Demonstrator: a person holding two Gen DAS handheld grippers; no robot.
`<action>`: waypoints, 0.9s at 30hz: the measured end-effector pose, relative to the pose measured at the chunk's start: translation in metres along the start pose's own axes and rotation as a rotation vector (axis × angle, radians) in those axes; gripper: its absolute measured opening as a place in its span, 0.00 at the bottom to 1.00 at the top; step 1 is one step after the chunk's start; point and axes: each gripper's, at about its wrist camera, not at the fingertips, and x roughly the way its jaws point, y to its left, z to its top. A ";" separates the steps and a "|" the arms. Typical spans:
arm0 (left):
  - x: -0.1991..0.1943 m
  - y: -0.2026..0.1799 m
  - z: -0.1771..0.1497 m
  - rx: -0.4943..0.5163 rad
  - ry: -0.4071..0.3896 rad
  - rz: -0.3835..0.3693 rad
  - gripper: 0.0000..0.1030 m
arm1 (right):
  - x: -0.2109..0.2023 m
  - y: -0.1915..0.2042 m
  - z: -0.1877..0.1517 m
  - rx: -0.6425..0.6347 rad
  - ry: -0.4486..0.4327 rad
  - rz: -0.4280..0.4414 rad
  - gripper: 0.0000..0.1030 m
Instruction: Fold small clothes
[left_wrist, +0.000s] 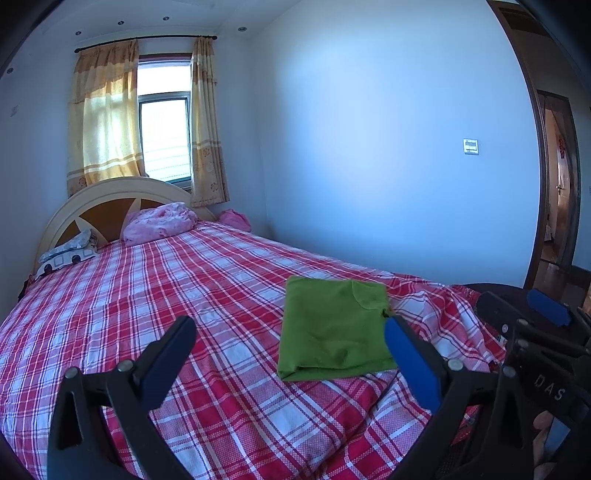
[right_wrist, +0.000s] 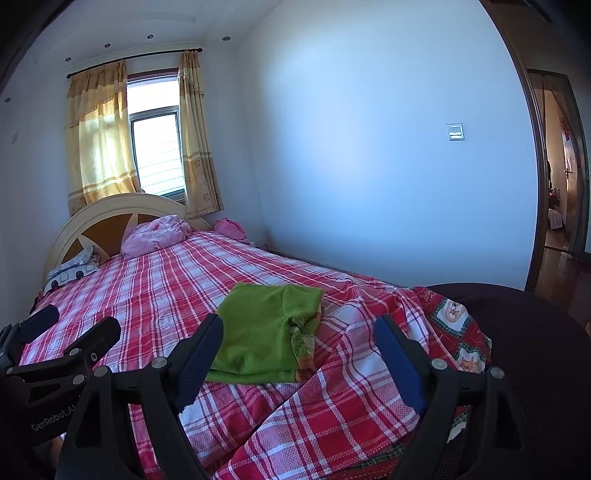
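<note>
Resting on the plaid bed near its foot, the green garment looks already folded into a compact rectangle, its long axis running from the foot toward the headboard, folded edge nearest. Left tongs and right tongs both hang spread and empty above it. Judged next: a final squaring, or setting it aside.

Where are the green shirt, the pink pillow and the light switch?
green shirt (left_wrist: 332, 332), left wrist view, middle of the folded cloth.
pink pillow (left_wrist: 159, 223), left wrist view, centre of its crumpled cover by the headboard.
light switch (right_wrist: 455, 132), right wrist view, middle of the wall plate.
</note>
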 end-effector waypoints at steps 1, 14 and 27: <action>0.000 0.000 0.000 0.001 -0.001 0.000 1.00 | 0.000 0.000 0.000 0.001 -0.001 -0.002 0.82; -0.002 0.001 0.000 0.008 0.004 0.000 1.00 | -0.003 -0.001 0.000 0.009 -0.004 -0.010 0.82; 0.001 -0.005 -0.001 0.044 0.001 0.021 1.00 | -0.002 -0.005 0.000 0.017 0.001 -0.022 0.82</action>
